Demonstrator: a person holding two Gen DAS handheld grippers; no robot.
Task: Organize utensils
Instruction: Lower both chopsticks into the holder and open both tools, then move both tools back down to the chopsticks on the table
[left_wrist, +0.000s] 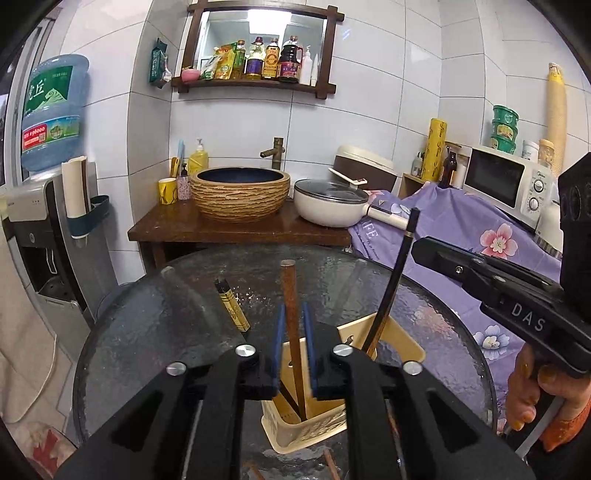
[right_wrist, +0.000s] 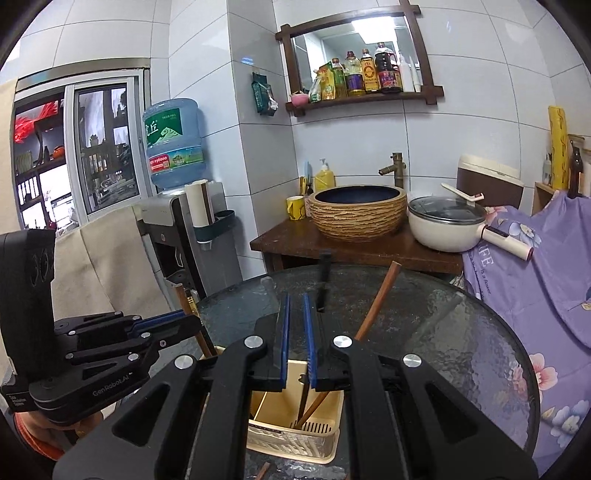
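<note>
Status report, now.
Left tongs open around brown chopstick, standing in beige basket. Right tongs shut beside black chopstick, also in basket. Loose chopsticks on table by basket.

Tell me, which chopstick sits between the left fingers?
The reddish-brown chopstick, standing in the beige basket. The black chopstick leans off to the right; the yellow-patterned chopstick leans left.

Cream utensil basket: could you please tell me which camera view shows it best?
The right wrist view: the cream utensil basket shows its open inside and slotted floor. The left wrist view gives only its front wall and back panel, inside mostly hidden.
</note>
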